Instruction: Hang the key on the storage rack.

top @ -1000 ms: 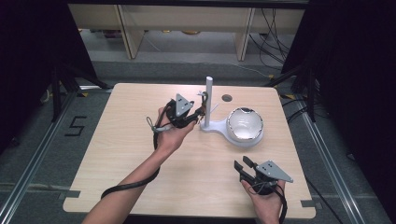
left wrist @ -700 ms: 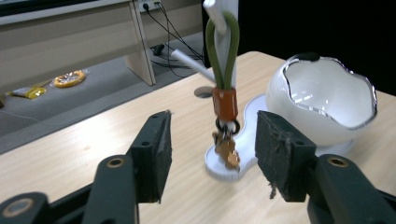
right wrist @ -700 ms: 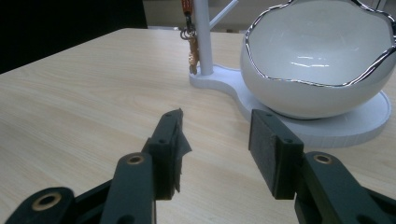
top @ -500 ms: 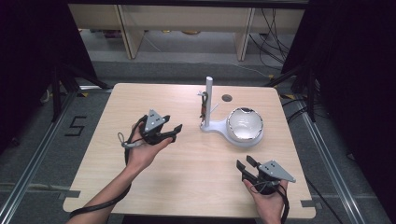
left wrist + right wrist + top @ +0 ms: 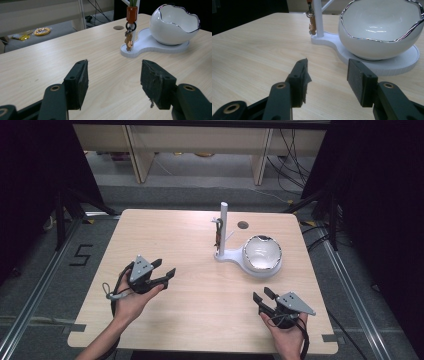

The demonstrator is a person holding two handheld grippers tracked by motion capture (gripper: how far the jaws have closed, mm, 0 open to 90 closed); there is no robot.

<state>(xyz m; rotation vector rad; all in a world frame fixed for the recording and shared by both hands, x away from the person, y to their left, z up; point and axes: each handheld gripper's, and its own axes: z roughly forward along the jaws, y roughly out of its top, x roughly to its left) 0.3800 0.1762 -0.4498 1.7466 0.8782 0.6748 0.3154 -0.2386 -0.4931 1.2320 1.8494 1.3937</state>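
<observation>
White stand [image 5: 235, 256] with egg-shaped bowl [image 5: 262, 254]: right-centre of wooden table [image 5: 175, 235] | keychain [image 5: 129, 37]: hanging on stand post | left gripper [image 5: 161, 276]: jaws just opening, released, nothing between, well left of stand | right gripper [image 5: 261, 299]: jaws just opening, released, empty, near bowl

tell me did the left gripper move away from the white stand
Yes. The left gripper has drawn back from the white stand toward the table's near left, jaws open and empty.

Item count: two tongs, left [image 5: 161, 271] and right [image 5: 264, 296]; one worktop [image 5: 165, 235]; one white stand [image 5: 224, 231]; one bowl [image 5: 262, 254]; one keyring [image 5: 129, 37].
</observation>
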